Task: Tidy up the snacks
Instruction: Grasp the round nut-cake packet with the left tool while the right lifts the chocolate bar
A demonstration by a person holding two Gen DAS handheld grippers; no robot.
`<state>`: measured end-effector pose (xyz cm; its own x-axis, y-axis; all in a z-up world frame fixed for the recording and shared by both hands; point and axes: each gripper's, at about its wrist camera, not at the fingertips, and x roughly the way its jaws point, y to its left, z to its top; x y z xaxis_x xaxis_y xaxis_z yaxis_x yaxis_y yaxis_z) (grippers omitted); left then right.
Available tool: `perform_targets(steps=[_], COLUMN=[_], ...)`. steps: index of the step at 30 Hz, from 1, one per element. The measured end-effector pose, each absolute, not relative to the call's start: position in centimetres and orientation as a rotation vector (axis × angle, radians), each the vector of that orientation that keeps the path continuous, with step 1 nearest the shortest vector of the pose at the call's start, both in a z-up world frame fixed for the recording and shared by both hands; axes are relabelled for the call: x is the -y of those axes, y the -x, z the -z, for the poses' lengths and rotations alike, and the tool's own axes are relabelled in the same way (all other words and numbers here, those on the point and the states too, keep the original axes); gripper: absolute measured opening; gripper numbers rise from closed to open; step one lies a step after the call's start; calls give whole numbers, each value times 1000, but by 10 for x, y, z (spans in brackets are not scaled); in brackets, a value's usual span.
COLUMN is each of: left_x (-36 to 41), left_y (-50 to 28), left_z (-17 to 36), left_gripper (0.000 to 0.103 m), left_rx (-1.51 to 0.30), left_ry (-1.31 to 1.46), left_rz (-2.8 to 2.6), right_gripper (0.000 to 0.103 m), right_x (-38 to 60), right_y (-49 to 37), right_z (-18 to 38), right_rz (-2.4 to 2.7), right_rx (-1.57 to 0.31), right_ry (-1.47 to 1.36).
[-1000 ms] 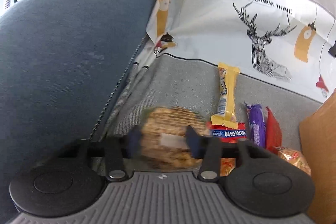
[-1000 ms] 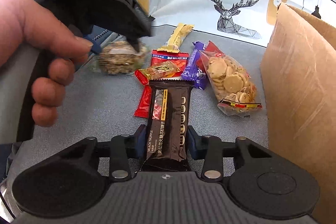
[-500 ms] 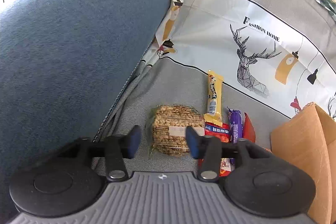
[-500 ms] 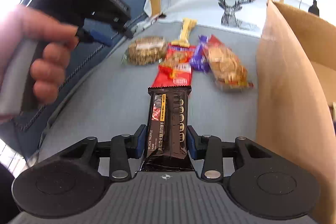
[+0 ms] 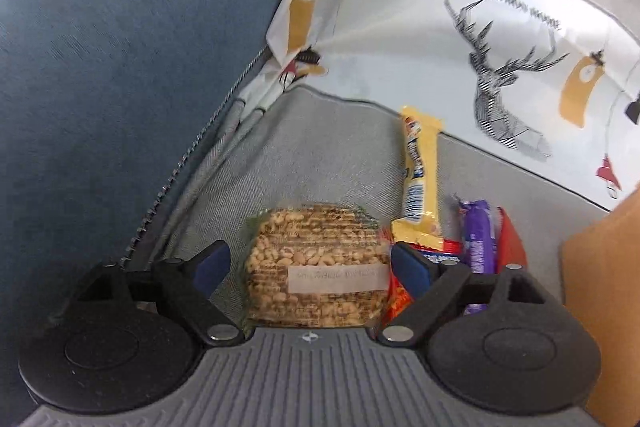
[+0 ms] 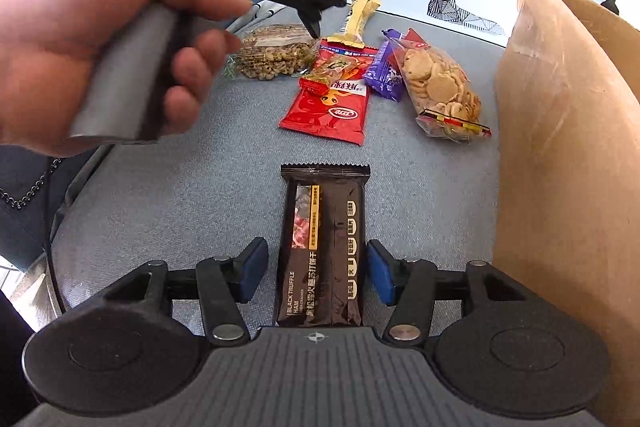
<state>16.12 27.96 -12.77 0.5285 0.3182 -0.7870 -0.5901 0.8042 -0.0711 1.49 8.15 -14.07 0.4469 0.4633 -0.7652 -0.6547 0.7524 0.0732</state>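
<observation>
Now both claws have just been opening: the left claw (image 5: 308, 265) stands released around the peanut cake (image 5: 318, 267), and the right claw (image 6: 316, 271) has let go of the black bar (image 6: 322, 251) lying on the sofa seat (image 6: 180, 195). Only the right view shows the biscuit bag (image 6: 438, 89) beside the cardboard box (image 6: 560, 147).

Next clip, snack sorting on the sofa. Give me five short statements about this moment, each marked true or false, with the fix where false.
1. The left tongs clamp the puffed grain cake. False: the jaws have just been opening and the pads stand clear of it on both sides.
2. The right tongs straddle a black truffle ham bar without pressing on it. True.
3. The yellow bar lies inside the cardboard box. False: it lies on the grey cushion.
4. The round cracker bag lies beside the purple bar. True.
5. A hand holds the left tongs. True.
</observation>
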Motion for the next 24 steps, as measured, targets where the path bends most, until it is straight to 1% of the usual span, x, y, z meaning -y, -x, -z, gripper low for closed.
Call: perform_targets(steps=[1,4,5,7,8,9,17,24], left_x=[-281,-279,-278,-273,-272,-271,-270,-247], left_y=[-164,-170,-171,-170,-169,-168,-134,-76], left_z=[131,136,136,136,135,134,107,78], left_gripper=[99,98,91,84,84,84,83,84], left_rx=[-861,-879,-882,-887,-885,-883,-836,-819], left_ry=[358,347,330,284,267,254,334,376], left_rz=[-564,-558,-554,-557,-563,-567,-540,-499], right_gripper=[57,57,57,56,50,41,41,41], right_x=[-82,-83,-84,-84,-84,-84,-75,-66], right_y=[-15,-16,-15,-15,-14,-15,-13,-2], right_z=[140,141,141,141,141,141,135,124], right_rz=[-700,-700,-701,-702,-703,-703,-700,-723], right_rx=[-862,-856,-854,-848,-844,-837,-809,-765], right_ry=[247,253,255,259,259,259,221,213])
